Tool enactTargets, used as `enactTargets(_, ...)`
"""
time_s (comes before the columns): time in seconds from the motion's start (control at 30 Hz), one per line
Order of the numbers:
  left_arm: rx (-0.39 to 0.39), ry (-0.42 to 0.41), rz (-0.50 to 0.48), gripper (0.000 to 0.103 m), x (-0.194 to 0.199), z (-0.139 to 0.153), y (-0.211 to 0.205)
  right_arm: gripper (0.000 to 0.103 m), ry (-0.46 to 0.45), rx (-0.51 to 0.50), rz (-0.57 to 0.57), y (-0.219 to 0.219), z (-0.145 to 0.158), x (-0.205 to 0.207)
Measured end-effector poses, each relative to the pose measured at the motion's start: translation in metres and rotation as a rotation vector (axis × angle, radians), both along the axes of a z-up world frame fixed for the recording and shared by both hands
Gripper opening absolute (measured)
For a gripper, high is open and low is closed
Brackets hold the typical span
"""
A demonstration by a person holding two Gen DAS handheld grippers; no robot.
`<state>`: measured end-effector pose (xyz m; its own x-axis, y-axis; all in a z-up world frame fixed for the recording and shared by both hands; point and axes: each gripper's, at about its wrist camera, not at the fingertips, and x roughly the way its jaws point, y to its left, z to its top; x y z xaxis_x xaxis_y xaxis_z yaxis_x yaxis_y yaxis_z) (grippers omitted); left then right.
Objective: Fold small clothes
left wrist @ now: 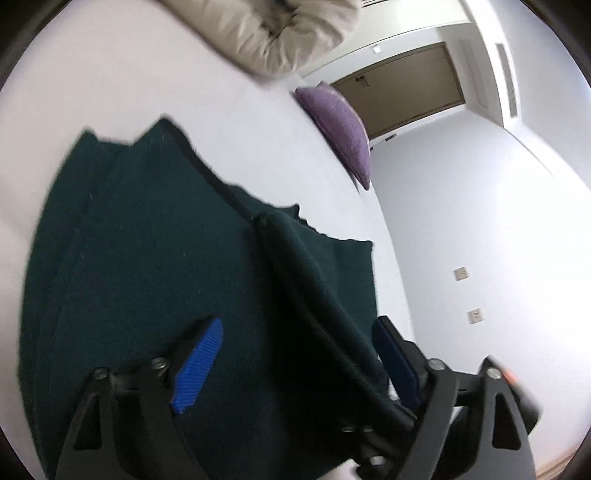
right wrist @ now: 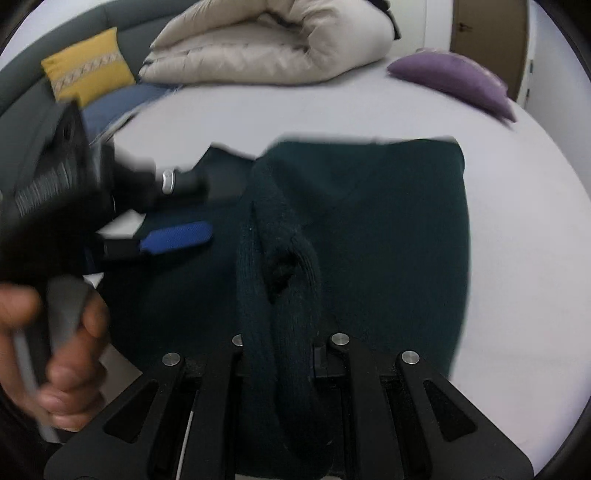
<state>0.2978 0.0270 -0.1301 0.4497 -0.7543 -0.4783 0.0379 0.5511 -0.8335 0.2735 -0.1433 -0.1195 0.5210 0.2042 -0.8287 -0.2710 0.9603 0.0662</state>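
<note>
Left wrist view: a dark green knitted garment [left wrist: 166, 258] lies spread on the white bed [left wrist: 110, 74], filling the lower left and middle of the frame. The left claw [left wrist: 295, 354] stands wide, its blue ribbed pads [left wrist: 199, 365] apart at the bottom; a raised fold of the knit runs between them, and no pad presses on it. A rolled beige duvet [left wrist: 280, 33] sits at the top, a purple cushion [left wrist: 340, 125] right of centre.

Right wrist view: the right claw [right wrist: 280, 350] at the bottom centre is clamped narrow on a bunched ridge of the garment [right wrist: 388, 229], which covers the middle of the bed [right wrist: 332, 107]. At the left, a hand [right wrist: 55, 354] holds the left claw [right wrist: 177, 236], blurred. A yellow patterned cushion [right wrist: 88, 66] lies upper left.
</note>
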Motion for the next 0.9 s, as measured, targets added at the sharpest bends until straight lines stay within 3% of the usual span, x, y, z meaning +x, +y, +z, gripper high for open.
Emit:
enactTargets(0.17, -0.013, 0.056, -0.059, 0.088, 0.023, -0.004, -0.016, 0.011, -0.044, -0.053, 0.009, 0.003, 0.001, -0.008)
enactTargets(0.23, 0.016, 0.073, -0.082, 0.087, 0.036, -0.004, -0.028, 0.011, -0.072, -0.095, 0.035, 0.006, 0.003, -0.013)
enactTargets(0.3, 0.065, 0.067, -0.101, 0.079, 0.043, -0.003, -0.037, 0.011, -0.094, -0.139, 0.058, 0.014, 0.002, -0.018)
enactTargets(0.33, 0.081, 0.075, -0.110, 0.069, 0.046, -0.003, -0.042, 0.011, -0.101, -0.155, 0.067, 0.018, 0.002, -0.018)
enactTargets(0.37, 0.078, 0.085, -0.124, 0.051, 0.049, -0.002, -0.046, 0.012, -0.105, -0.173, 0.076, 0.021, 0.001, -0.019)
enactTargets(0.47, 0.095, 0.115, -0.143, 0.026, 0.054, -0.005, -0.052, 0.021, -0.122, -0.227, 0.120, 0.033, -0.005, -0.029)
enactTargets(0.53, 0.098, 0.122, -0.148, 0.016, 0.053, -0.009, -0.053, 0.027, -0.140, -0.235, 0.149, 0.036, -0.004, -0.038)
enactTargets(0.6, 0.079, 0.124, -0.148, 0.014, 0.052, -0.012, -0.049, 0.029, -0.136, -0.226, 0.171, 0.037, -0.004, -0.049)
enactTargets(0.67, 0.068, 0.118, -0.150, 0.014, 0.046, -0.012, -0.042, 0.033, -0.125, -0.128, 0.190, 0.026, 0.007, -0.063)
enactTargets(0.8, 0.072, 0.101, -0.137, 0.014, 0.046, -0.008, -0.024, 0.059, -0.112, 0.206, 0.232, -0.018, 0.042, -0.091)
enactTargets(0.9, 0.083, 0.090, -0.121, 0.014, 0.047, -0.003, -0.006, 0.060, -0.140, 0.404, 0.173, -0.061, 0.058, -0.091)
